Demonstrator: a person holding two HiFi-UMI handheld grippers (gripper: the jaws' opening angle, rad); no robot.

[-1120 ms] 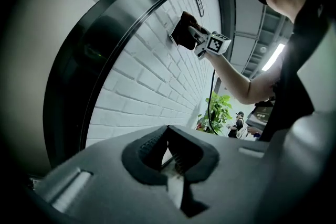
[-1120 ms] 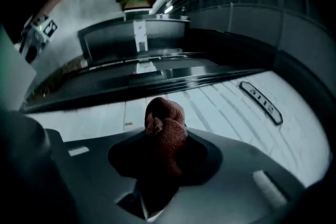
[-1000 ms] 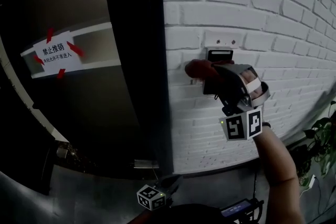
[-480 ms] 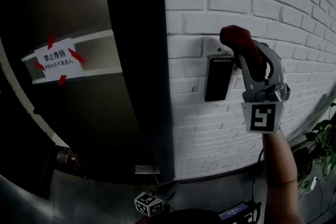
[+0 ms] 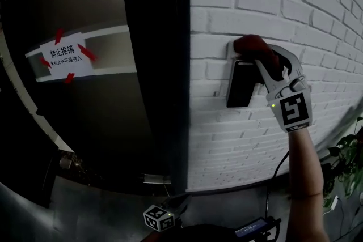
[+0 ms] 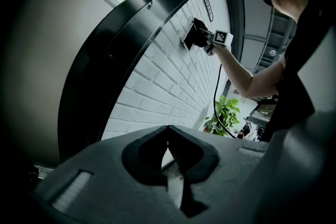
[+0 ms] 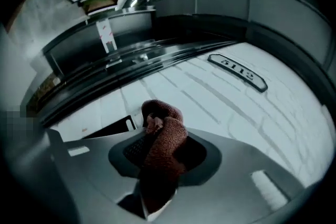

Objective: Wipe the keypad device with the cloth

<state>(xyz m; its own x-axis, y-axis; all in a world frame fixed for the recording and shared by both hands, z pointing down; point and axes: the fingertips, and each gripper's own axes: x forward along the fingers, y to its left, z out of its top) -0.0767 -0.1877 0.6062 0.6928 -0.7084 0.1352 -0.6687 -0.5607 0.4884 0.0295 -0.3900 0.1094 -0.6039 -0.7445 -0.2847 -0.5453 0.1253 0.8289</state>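
A black keypad device [image 5: 240, 84] hangs on the white brick wall [image 5: 227, 139]; its corner shows in the right gripper view [image 7: 113, 127]. My right gripper [image 5: 258, 54] is shut on a dark red cloth [image 5: 256, 49] [image 7: 164, 139], and the cloth presses against the wall at the device's top edge. Far off in the left gripper view, the same device [image 6: 189, 36] and cloth [image 6: 199, 26] appear. My left gripper [image 6: 170, 157] is low, far from the device, with its jaws closed together and nothing between them. Only its marker cube [image 5: 160, 217] shows in the head view.
A dark door frame [image 5: 156, 65] runs left of the wall, with a glass door bearing a taped paper notice [image 5: 67, 57]. A number plate [image 7: 239, 73] is fixed on the bricks. A potted plant [image 5: 349, 161] stands at lower right. A cable [image 5: 275, 175] hangs below my right arm.
My right gripper has swung up with the cloth from the device's lower face to its top edge, uncovering the black keypad. The left gripper stays low.
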